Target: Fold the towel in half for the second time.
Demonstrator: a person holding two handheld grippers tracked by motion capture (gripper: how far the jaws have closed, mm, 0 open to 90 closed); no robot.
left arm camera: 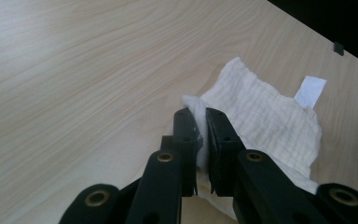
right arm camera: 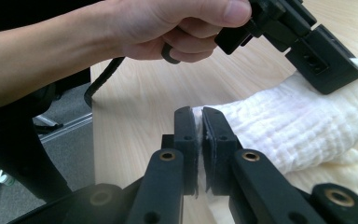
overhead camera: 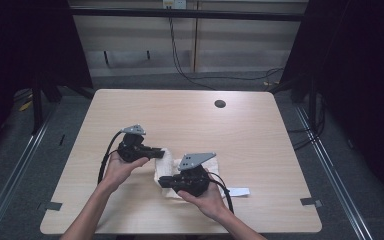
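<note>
A white crinkled cloth [overhead camera: 169, 164] lies on the wooden table [overhead camera: 190, 115] near its front middle. My left gripper [overhead camera: 161, 152] is shut on the cloth's left edge; in the left gripper view a fold of cloth [left arm camera: 261, 116] is pinched between the jaws of the left gripper [left arm camera: 201, 122]. My right gripper [overhead camera: 161, 181] is shut on the cloth's near edge; in the right gripper view the cloth [right arm camera: 298, 126] runs from the right gripper [right arm camera: 199, 122] up to the left gripper [right arm camera: 328, 74], held by a hand [right arm camera: 168, 28].
A small white paper tag [overhead camera: 239, 191] lies on the table right of the right hand and also appears as a white tag [left arm camera: 310, 91] beyond the cloth. A dark round hole [overhead camera: 220, 103] sits at the table's far side. Cables trail on the floor behind.
</note>
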